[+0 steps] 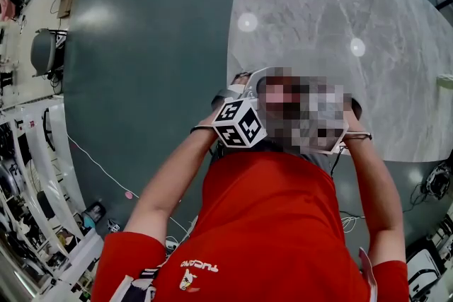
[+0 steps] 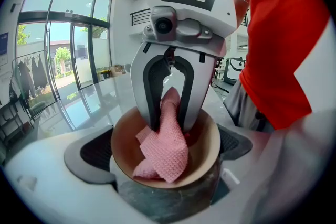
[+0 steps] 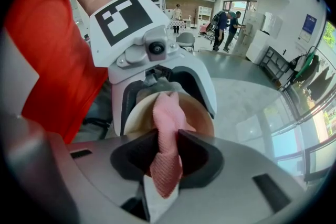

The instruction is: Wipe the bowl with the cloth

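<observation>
A tan bowl (image 2: 206, 145) is clamped by its rim between my left gripper's (image 2: 165, 146) two jaws. A pink knitted cloth (image 2: 167, 150) hangs down into the bowl. My right gripper (image 2: 170, 124) reaches in from above, shut on the cloth's upper part. In the right gripper view, the right gripper (image 3: 167, 150) pinches the cloth (image 3: 167, 178) between its dark pads, and one end dangles below them. Behind it sits the bowl (image 3: 203, 122), held by the left gripper (image 3: 165, 103). The head view shows only a marker cube (image 1: 239, 122) in front of the red shirt; the bowl and cloth are hidden.
Both grippers are held close to the person's red shirt (image 1: 276, 223). A round grey marble table (image 1: 340, 46) lies beyond on a dark green floor (image 1: 156, 46). Glass doors (image 2: 63, 55) stand far left. People (image 3: 226, 26) and chairs (image 3: 185, 39) stand far back.
</observation>
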The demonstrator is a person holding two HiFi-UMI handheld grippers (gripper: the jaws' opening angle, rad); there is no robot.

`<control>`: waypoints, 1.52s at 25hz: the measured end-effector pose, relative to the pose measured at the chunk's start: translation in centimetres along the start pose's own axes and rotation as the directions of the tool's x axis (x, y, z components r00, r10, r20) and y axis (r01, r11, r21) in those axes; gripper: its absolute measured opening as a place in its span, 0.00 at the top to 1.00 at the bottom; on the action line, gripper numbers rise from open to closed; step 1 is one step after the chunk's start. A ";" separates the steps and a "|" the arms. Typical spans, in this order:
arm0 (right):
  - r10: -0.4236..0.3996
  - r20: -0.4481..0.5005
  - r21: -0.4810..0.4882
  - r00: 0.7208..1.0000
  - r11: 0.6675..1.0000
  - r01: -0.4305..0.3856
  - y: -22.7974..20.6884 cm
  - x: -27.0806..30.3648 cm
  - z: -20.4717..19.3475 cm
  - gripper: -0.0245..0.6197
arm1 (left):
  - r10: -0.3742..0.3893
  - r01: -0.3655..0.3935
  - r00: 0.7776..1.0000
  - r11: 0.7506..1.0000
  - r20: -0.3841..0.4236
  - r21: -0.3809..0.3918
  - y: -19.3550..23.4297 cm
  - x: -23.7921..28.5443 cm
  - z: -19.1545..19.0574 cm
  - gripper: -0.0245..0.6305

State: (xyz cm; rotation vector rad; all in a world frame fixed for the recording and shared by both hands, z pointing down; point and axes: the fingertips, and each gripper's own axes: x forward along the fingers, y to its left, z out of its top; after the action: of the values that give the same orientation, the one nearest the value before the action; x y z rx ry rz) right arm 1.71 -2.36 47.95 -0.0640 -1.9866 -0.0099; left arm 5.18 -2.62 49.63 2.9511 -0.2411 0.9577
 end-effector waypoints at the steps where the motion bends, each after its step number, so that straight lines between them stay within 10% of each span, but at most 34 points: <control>1: -0.003 -0.004 -0.003 1.000 1.000 0.003 0.0 0.1 -0.1 0.80 | 0.000 0.000 1.000 1.000 0.000 0.000 0.0 0.0 0.0 0.07; 20: 0.094 -0.040 -0.169 0.995 0.981 -0.100 1.9 0.8 1.2 0.92 | 0.001 -0.001 1.000 1.000 -0.006 -0.007 0.2 0.4 0.0 0.07; 38: -0.213 -0.016 0.054 0.977 0.976 0.213 -3.2 1.0 2.1 0.92 | -0.003 0.003 1.000 1.000 -0.012 -0.010 0.2 0.3 0.1 0.07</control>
State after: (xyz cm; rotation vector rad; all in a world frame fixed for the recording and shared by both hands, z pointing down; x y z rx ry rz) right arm -0.74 -5.40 48.09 0.1850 -1.9743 -0.0934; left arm 5.45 -2.84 49.75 2.9348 -0.2407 0.9699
